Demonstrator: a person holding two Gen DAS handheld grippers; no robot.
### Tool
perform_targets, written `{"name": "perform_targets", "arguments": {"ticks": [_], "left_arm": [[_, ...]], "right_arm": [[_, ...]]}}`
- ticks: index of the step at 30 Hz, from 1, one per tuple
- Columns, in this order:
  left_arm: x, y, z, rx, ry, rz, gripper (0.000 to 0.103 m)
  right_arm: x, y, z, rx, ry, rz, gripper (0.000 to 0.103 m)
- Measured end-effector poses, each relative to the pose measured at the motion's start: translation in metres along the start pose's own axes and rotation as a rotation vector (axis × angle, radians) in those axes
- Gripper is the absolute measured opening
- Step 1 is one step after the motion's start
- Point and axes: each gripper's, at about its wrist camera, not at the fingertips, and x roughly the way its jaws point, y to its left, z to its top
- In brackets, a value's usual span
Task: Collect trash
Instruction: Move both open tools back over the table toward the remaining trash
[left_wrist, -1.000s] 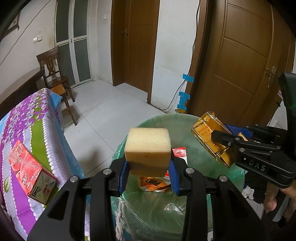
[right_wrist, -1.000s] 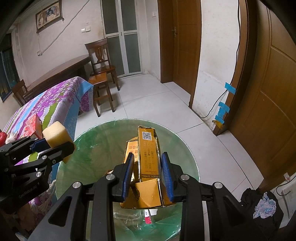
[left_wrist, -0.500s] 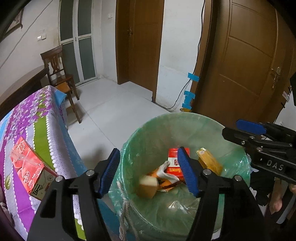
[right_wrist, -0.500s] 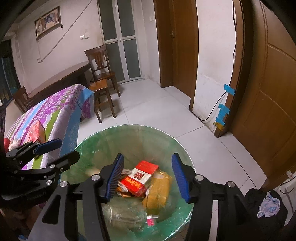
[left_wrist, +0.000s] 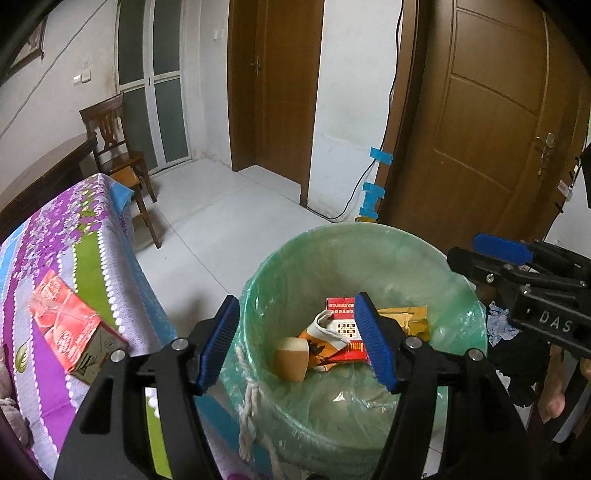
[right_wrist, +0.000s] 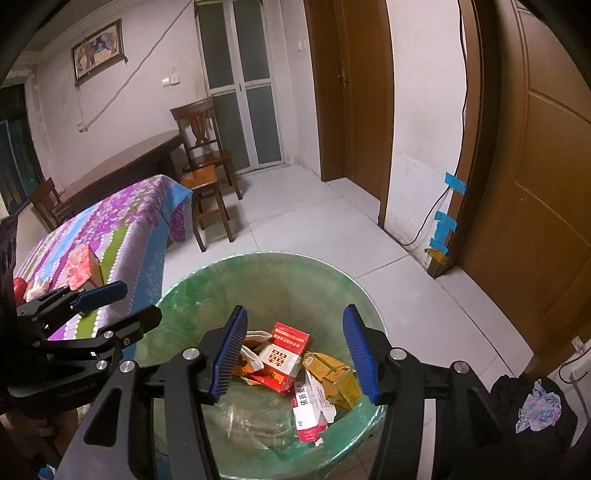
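A bin lined with a green bag (left_wrist: 369, 229) (right_wrist: 258, 256) stands on the floor under both grippers. My left gripper (left_wrist: 295, 299) hangs open over it with nothing between its blue pads. A yellow sponge (left_wrist: 291, 356) lies inside the bin beside a red box (left_wrist: 341, 321) and a crumpled gold box (left_wrist: 410, 319). My right gripper (right_wrist: 295, 308) is open too, above the red box (right_wrist: 284, 354) and the gold box (right_wrist: 332, 373). Each gripper shows in the other's view, the right gripper (left_wrist: 517, 258) at the bin's right rim and the left gripper (right_wrist: 103, 306) at its left rim.
A table with a purple flowered cloth (left_wrist: 66, 229) stands left of the bin and bears a red carton (left_wrist: 70, 325) (right_wrist: 81, 267). Wooden chairs (right_wrist: 207, 173) stand behind it. Brown doors (left_wrist: 491, 122) and a taped cable are at the right. Dark clothing (right_wrist: 532, 406) lies on the floor.
Both grippers opened. The sponge dropped from the left one and the gold box from the right one, and both now lie in the bin.
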Motion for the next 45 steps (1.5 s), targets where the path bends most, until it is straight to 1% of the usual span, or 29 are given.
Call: {"name": "perform_targets", "arguments": {"ticks": [4,7,10,12,17,20,22,26,27,29,30,33,35,36,37,38,39,40,42,43,45], "left_arm": [[-0.019,0.006,-0.008,0.0,-0.013,0.003,0.062],[-0.035,0.013,-0.016,0.003,-0.022,0.009,0.062],[-0.058,0.027,-0.03,0.0,-0.035,0.026,0.066],[-0.075,0.041,-0.04,-0.006,-0.043,0.041,0.066],[-0.115,0.086,-0.068,-0.04,-0.046,0.1,0.067],[-0.145,0.119,-0.093,-0.06,-0.045,0.159,0.067],[-0.163,0.14,-0.109,-0.084,-0.044,0.189,0.067],[-0.2,0.184,-0.137,-0.148,-0.034,0.261,0.067],[-0.213,0.201,-0.146,-0.187,-0.034,0.281,0.067],[-0.227,0.219,-0.158,-0.23,-0.041,0.305,0.067],[-0.235,0.232,-0.166,-0.252,-0.04,0.335,0.067],[-0.246,0.252,-0.178,-0.262,-0.029,0.372,0.067],[-0.249,0.26,-0.181,-0.224,-0.015,0.382,0.067],[-0.248,0.262,-0.179,-0.178,-0.006,0.381,0.067],[-0.247,0.262,-0.176,-0.118,0.006,0.364,0.067],[-0.245,0.263,-0.172,-0.062,0.018,0.323,0.067],[-0.246,0.266,-0.172,-0.032,0.029,0.29,0.067],[-0.242,0.269,-0.166,0.011,0.057,0.242,0.067],[-0.236,0.268,-0.16,0.102,0.09,0.199,0.067],[-0.232,0.269,-0.156,0.144,0.121,0.165,0.067],[-0.225,0.272,-0.151,0.202,0.164,0.121,0.067]], "right_arm": [[-0.02,0.007,-0.005,-0.003,-0.033,0.01,0.055],[-0.035,0.016,-0.011,-0.015,-0.055,0.034,0.056],[-0.049,0.034,-0.018,-0.039,-0.076,0.073,0.059],[-0.056,0.049,-0.023,-0.059,-0.084,0.106,0.061],[-0.066,0.103,-0.034,-0.131,-0.084,0.221,0.063],[-0.068,0.145,-0.04,-0.182,-0.077,0.299,0.065],[-0.067,0.167,-0.042,-0.211,-0.067,0.333,0.065],[-0.061,0.215,-0.05,-0.278,-0.03,0.401,0.065],[-0.059,0.223,-0.051,-0.288,-0.023,0.413,0.065],[-0.054,0.247,-0.055,-0.318,0.001,0.448,0.065],[-0.052,0.258,-0.057,-0.33,0.009,0.46,0.065],[-0.043,0.295,-0.062,-0.371,0.048,0.515,0.066],[-0.035,0.319,-0.065,-0.391,0.078,0.547,0.066],[-0.029,0.333,-0.066,-0.405,0.098,0.562,0.065],[-0.023,0.347,-0.066,-0.418,0.118,0.574,0.066],[-0.017,0.359,-0.066,-0.43,0.137,0.586,0.066],[-0.013,0.37,-0.065,-0.439,0.151,0.596,0.066],[-0.008,0.38,-0.064,-0.449,0.164,0.604,0.066],[-0.002,0.396,-0.062,-0.469,0.185,0.612,0.066],[0.002,0.404,-0.059,-0.478,0.195,0.612,0.066],[0.011,0.421,-0.053,-0.498,0.216,0.609,0.066]]}}
